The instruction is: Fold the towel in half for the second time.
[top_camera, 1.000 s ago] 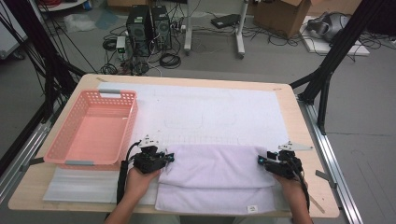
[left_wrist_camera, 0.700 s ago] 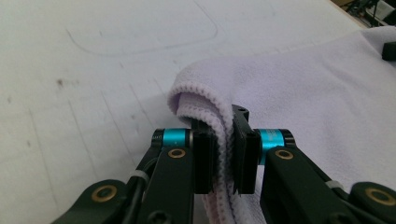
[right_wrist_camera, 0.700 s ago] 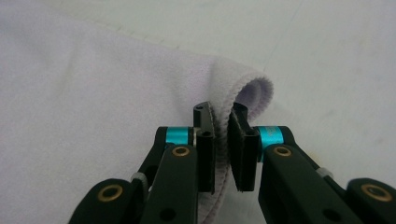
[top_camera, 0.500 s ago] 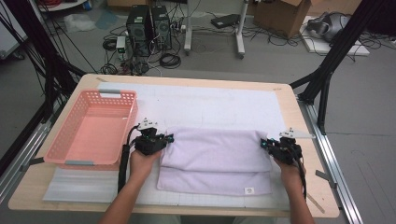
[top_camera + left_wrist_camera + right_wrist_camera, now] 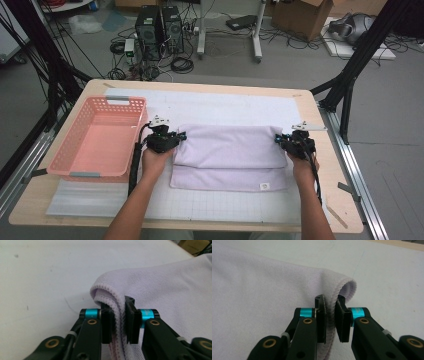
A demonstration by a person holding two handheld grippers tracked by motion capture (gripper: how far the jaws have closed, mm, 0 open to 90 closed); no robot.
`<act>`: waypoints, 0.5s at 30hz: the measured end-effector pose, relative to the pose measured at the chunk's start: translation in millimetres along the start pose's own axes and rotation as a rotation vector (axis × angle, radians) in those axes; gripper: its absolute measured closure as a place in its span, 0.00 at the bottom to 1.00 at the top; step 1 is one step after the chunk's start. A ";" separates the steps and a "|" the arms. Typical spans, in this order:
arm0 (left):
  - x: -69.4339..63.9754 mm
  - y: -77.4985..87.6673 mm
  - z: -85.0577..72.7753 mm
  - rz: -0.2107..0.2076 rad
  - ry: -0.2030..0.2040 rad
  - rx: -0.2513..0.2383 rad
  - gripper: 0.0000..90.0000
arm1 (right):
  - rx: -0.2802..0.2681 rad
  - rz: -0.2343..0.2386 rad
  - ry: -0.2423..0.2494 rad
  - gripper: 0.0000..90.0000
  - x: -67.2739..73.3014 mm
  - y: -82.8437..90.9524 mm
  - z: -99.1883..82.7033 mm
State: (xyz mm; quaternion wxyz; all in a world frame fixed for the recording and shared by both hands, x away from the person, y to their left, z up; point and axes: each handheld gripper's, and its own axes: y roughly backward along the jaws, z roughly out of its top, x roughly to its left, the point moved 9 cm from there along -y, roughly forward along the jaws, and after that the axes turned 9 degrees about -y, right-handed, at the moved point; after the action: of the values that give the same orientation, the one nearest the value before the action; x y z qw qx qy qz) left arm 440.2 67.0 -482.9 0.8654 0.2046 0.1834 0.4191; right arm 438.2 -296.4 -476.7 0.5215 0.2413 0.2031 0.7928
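A pale lilac towel (image 5: 230, 150) lies folded on the white mat (image 5: 225, 102); its upper layer stops short of the near edge. My left gripper (image 5: 181, 136) grips the fold's left corner. In the left gripper view the doubled hem of the towel (image 5: 162, 282) sits between the pads of this gripper (image 5: 118, 322), whose jaws have just been opening a little. My right gripper (image 5: 278, 140) grips the right corner. Its view shows the towel (image 5: 262, 290) hem between the pads of that gripper (image 5: 330, 320), whose jaws have also just eased open slightly.
A pink plastic basket (image 5: 75, 165) stands on the table's left side, close to my left hand. The mat reaches toward the wooden table's far edge (image 5: 200, 85). Beyond the table, computer towers, cables and boxes sit on the floor.
Both hands have moved away from the person with the towel's corners, drawing the upper layer over the lower one toward the far side.
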 end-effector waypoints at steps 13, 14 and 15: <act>-18.9 30.7 -8.2 -0.040 -0.015 -0.036 0.57 | -0.021 -0.008 0.001 0.66 0.7 31.3 -18.5; -20.7 33.0 -9.7 -0.037 -0.026 -0.035 0.57 | -0.022 0.003 -0.006 0.66 2.4 34.9 -21.1; -23.2 35.2 -11.9 -0.040 -0.033 -0.034 0.57 | -0.023 0.010 -0.004 0.66 3.5 38.9 -24.0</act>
State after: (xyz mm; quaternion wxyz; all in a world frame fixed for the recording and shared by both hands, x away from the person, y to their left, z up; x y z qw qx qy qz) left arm 398.0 70.7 -471.7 0.8798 0.1930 0.1663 0.4013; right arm 394.3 -309.3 -473.0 0.5208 0.2378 0.1917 0.7972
